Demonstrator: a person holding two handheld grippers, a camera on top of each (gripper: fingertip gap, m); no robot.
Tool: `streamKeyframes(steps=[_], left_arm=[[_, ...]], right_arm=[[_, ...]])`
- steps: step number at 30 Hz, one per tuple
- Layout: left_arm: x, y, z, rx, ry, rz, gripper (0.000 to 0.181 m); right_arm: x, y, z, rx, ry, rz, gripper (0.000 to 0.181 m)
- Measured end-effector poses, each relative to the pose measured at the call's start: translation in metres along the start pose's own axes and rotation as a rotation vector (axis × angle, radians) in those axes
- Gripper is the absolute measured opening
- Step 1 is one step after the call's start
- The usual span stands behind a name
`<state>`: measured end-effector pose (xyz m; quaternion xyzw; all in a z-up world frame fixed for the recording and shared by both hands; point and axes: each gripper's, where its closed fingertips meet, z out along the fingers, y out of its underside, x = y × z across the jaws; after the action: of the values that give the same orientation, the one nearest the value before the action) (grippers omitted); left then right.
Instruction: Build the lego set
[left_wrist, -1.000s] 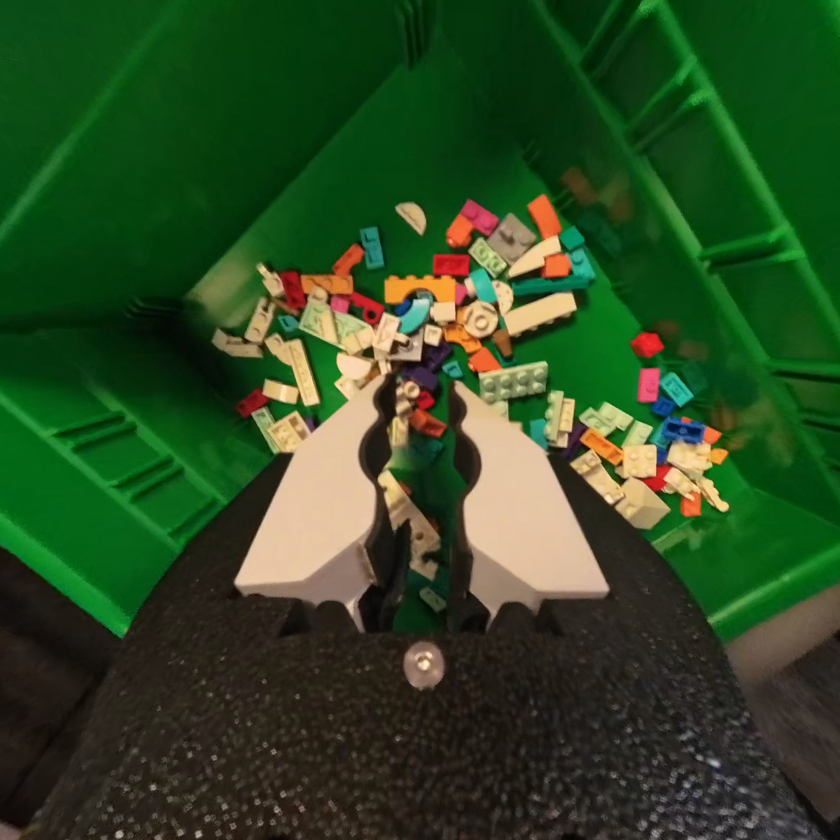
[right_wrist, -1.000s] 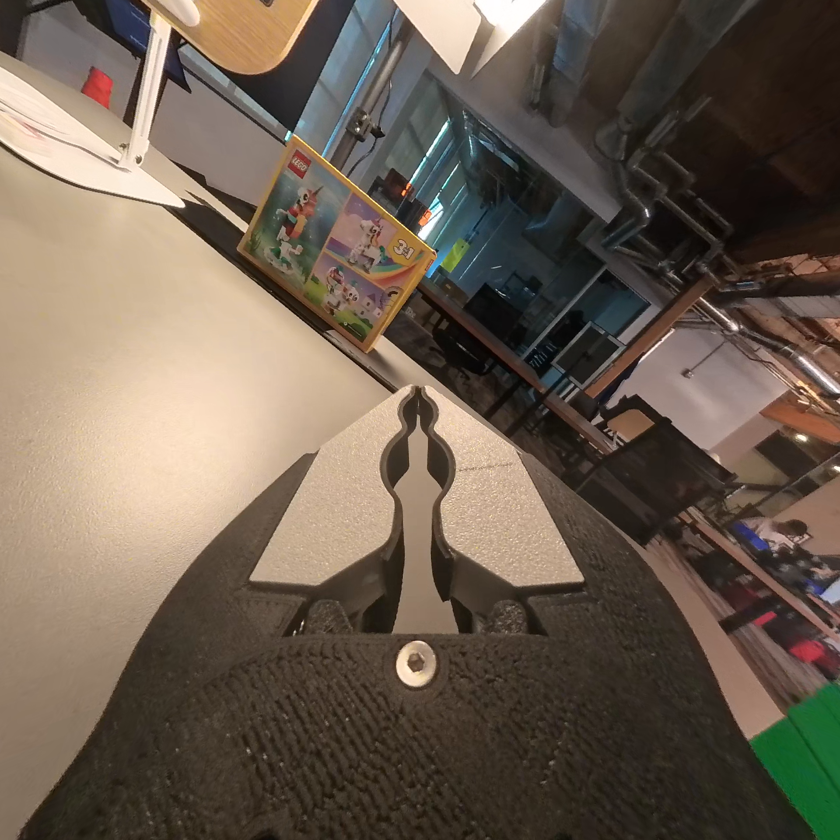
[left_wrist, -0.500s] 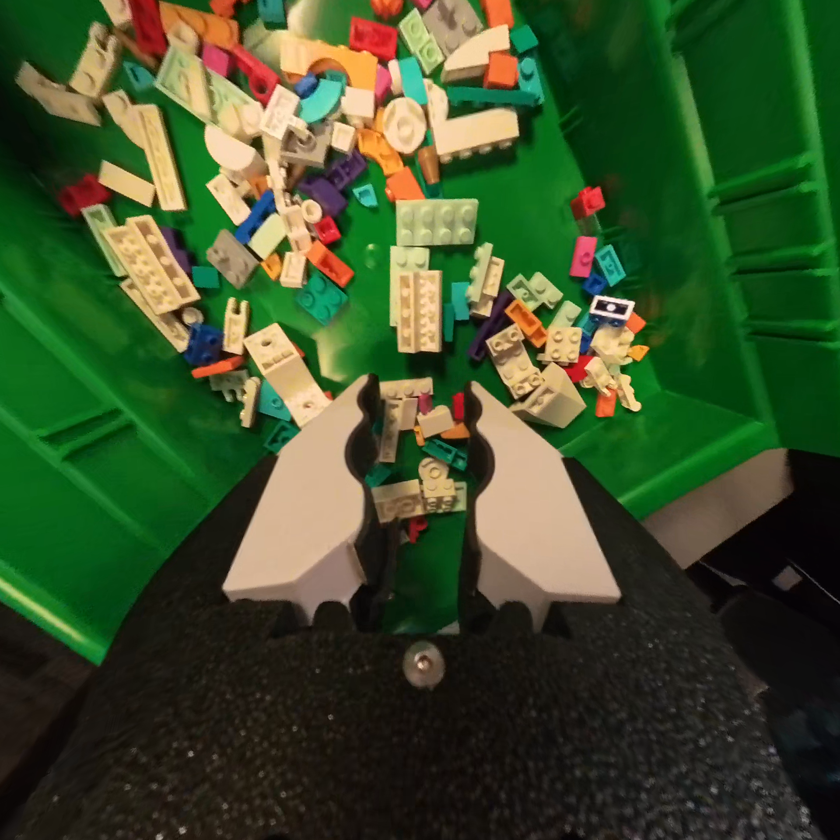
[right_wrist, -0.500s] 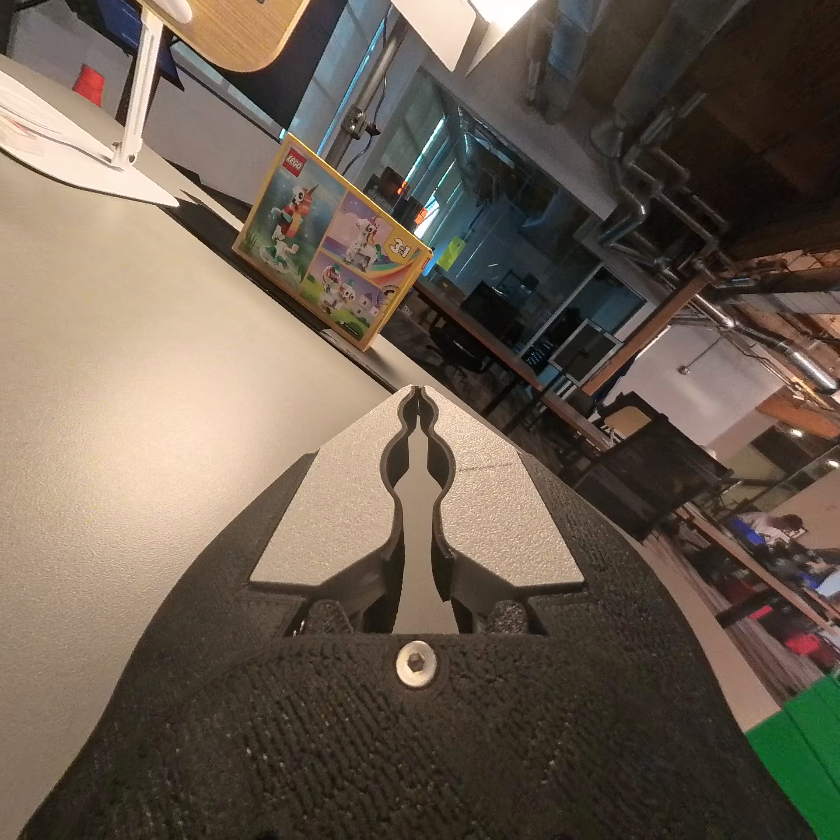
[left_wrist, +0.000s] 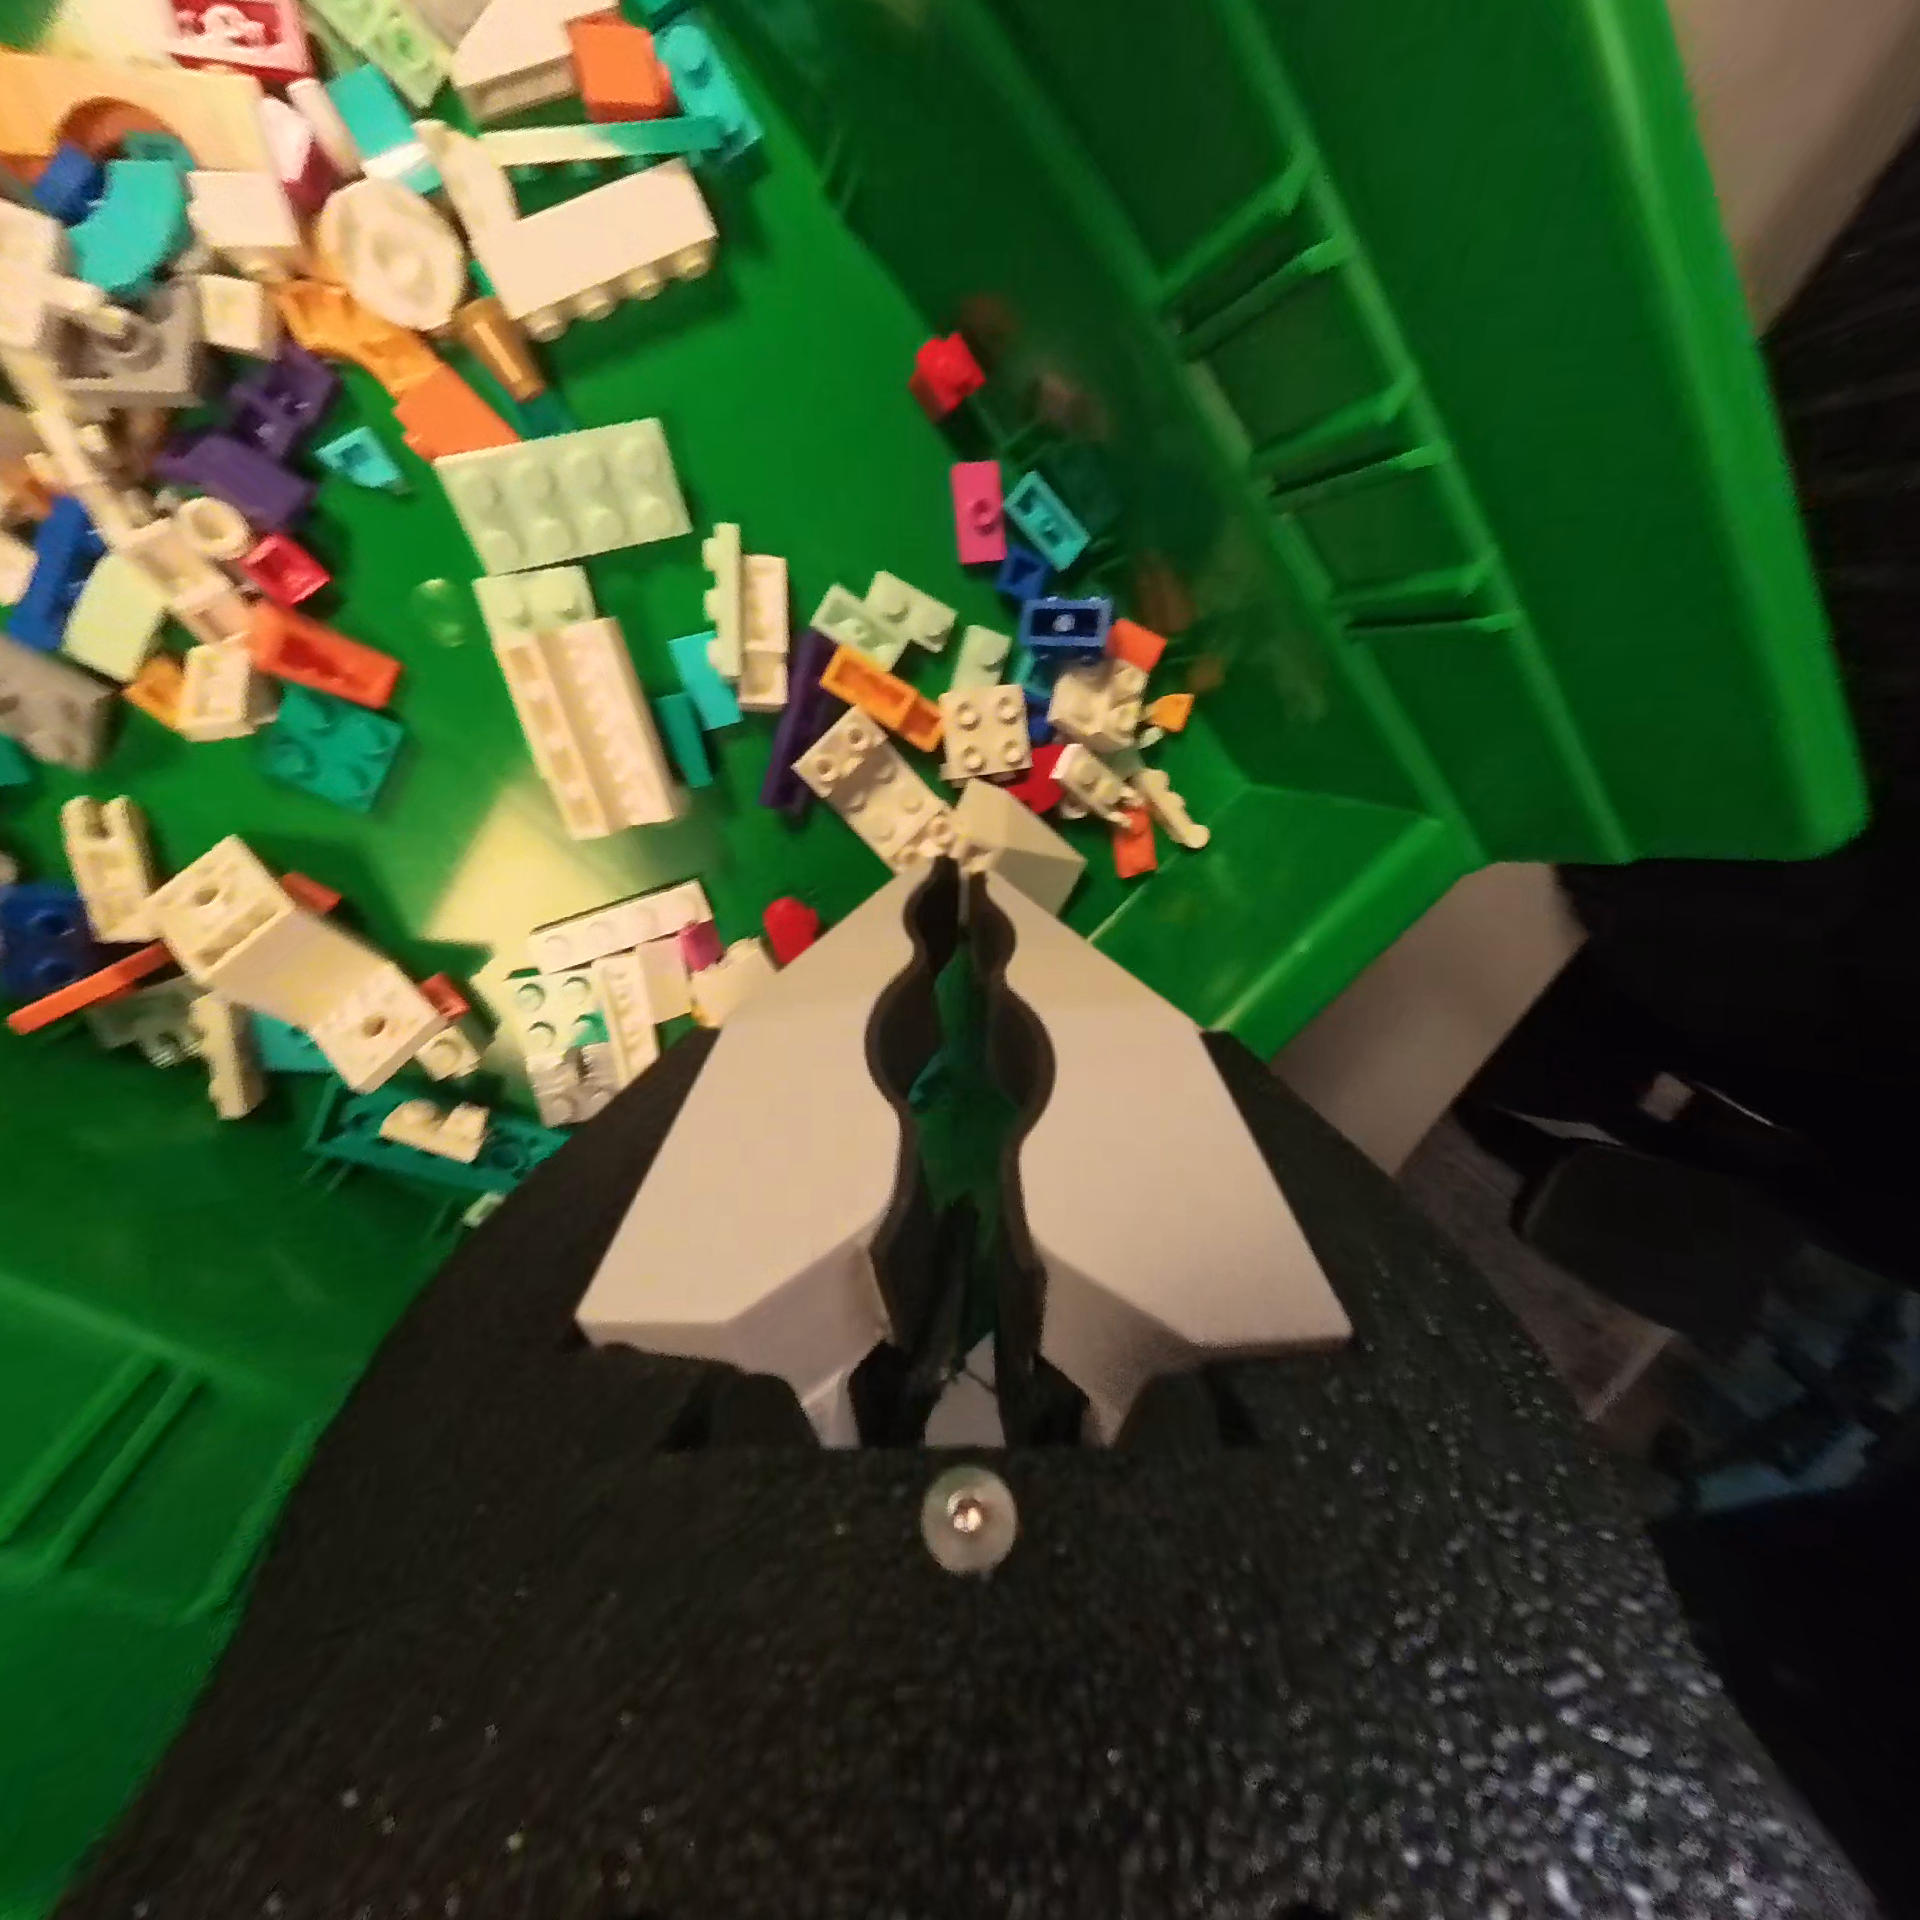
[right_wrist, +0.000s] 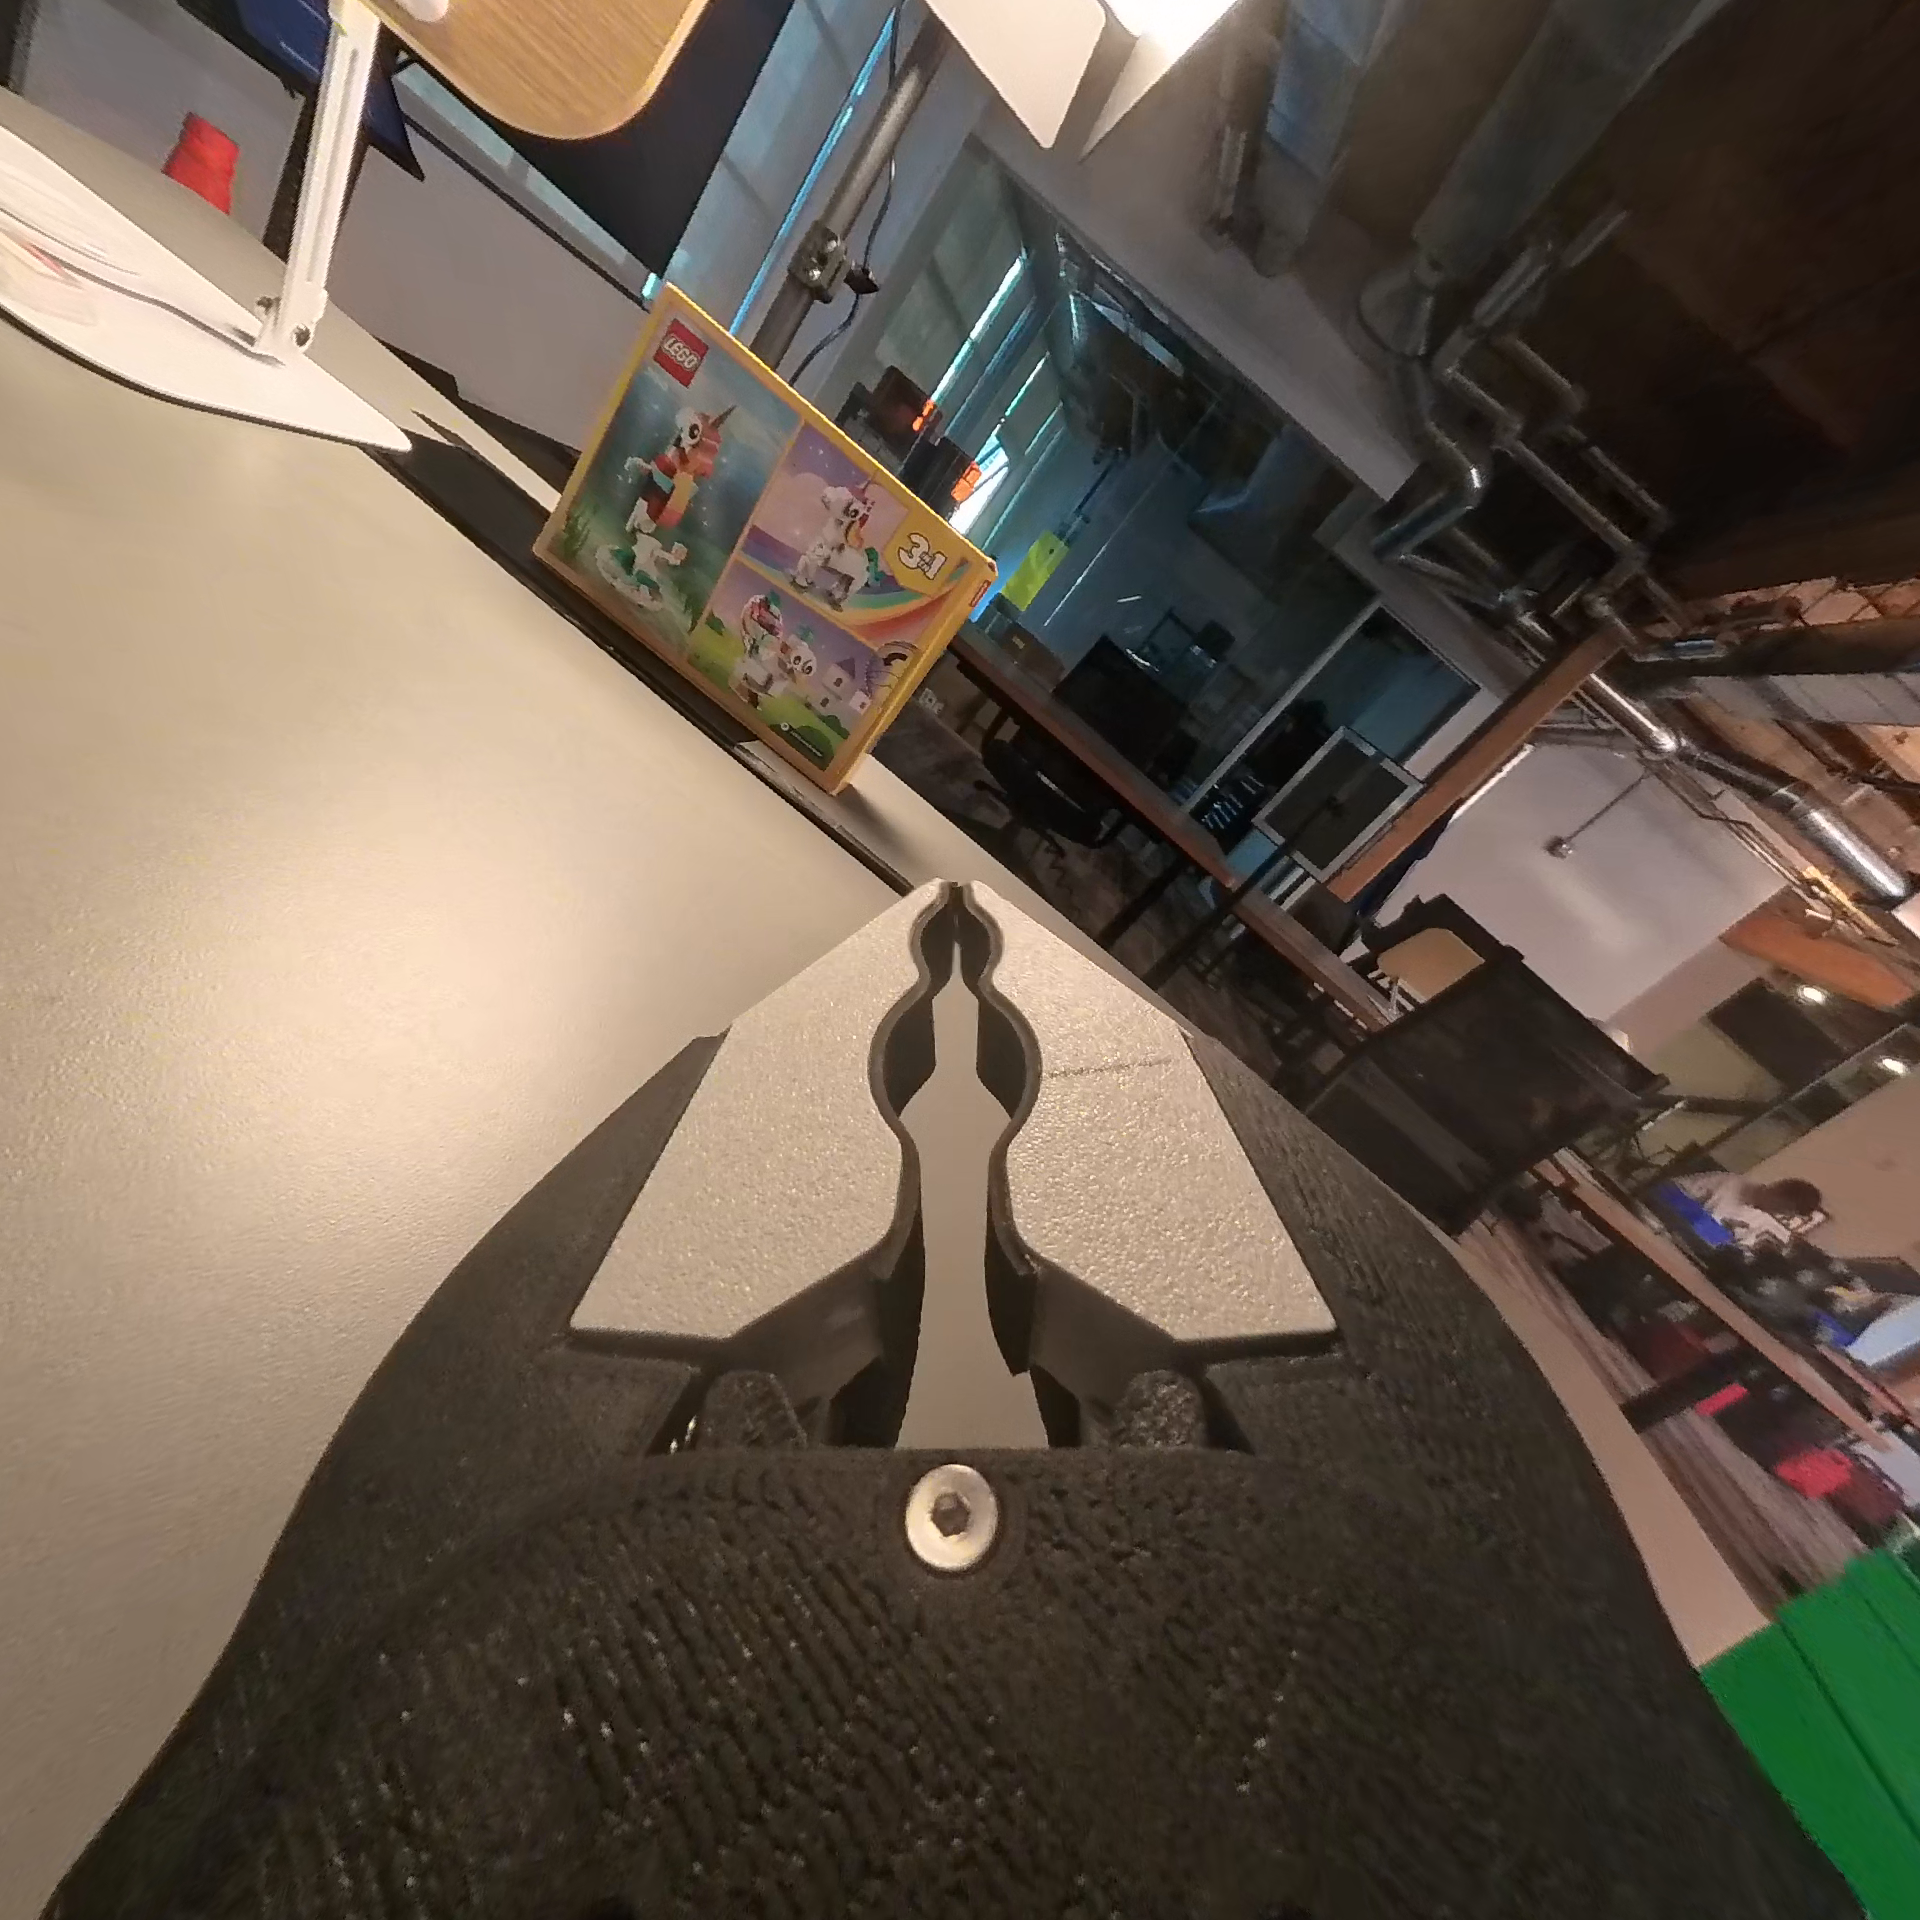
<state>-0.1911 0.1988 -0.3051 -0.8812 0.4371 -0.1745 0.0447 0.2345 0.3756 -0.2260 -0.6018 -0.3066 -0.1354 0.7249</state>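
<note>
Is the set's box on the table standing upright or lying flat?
Upright. The box stands on its bottom edge on the table, its picture side facing the camera.

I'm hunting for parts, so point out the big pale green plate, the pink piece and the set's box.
pale green plate (left_wrist: 566, 494), left wrist view, studded top.
pink piece (left_wrist: 978, 511), left wrist view, centre stud.
box (right_wrist: 758, 603), right wrist view, printed front.
</note>
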Motion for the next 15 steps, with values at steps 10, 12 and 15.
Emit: streamKeyframes(steps=[10,12,15], left_arm=[[0.010,-0.013,0.015,-0.007,0.069,0.050,0.000],[0.012,-0.018,0.019,0.004,0.080,0.075,0.000],[0.003,-0.030,0.019,0.047,0.036,0.095,0.000]], right_arm=[[0.006,0.001,-0.001,0.003,0.024,0.030,0.000],[0.007,0.000,-0.001,0.005,0.027,0.034,0.000],[0.007,0.000,-0.001,0.006,0.027,0.036,0.000]])
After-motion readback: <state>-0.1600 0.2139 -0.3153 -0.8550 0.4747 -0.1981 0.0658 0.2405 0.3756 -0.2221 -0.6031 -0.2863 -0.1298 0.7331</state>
